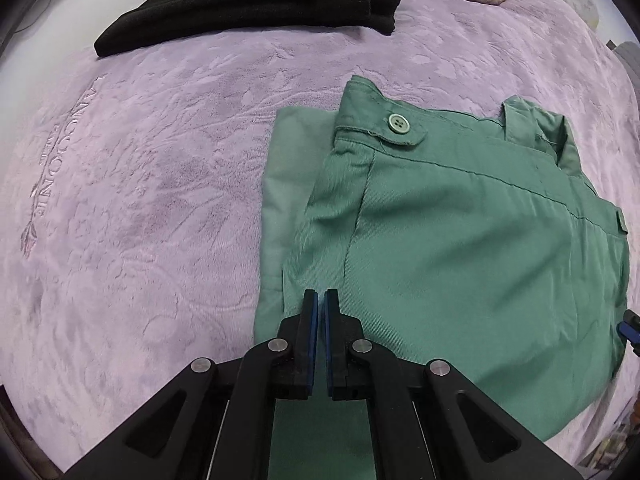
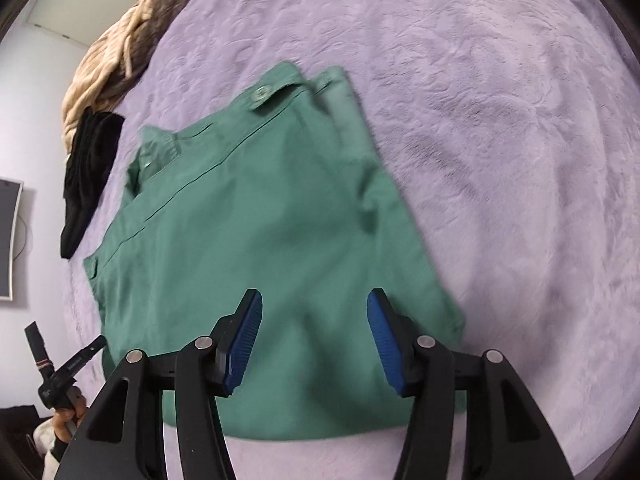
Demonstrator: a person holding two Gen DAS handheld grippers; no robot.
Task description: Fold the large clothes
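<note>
Left gripper [image 1: 321, 300]: jaws stood nearly closed with a thin gap between the blue pads; whether any cloth was pinched could not be told. It sat over the near left edge of the garment.
Right gripper [image 2: 314, 308]: jaws stood wide apart and held nothing, poised over the near edge of the same garment.
Green trousers [image 1: 460, 232]: lay folded into a compact stack on the bed, waistband and button [image 1: 398, 121] at the far end, fold edge nearest both grippers.
Key relation: long axis of the stack ran away from the grippers; the left gripper was judged the closer to a hold, so a further fold would likely carry the near edge toward the waistband.
Surface: embossed lilac plush blanket [image 1: 160, 200], soft, likely to drag on cloth.
Other items: black garment [image 1: 248, 4] and tan-brown knit [image 2: 116, 52] at the far edge, well apart.
Room: white wall and a framed panel [image 2: 8, 240] visible.
</note>
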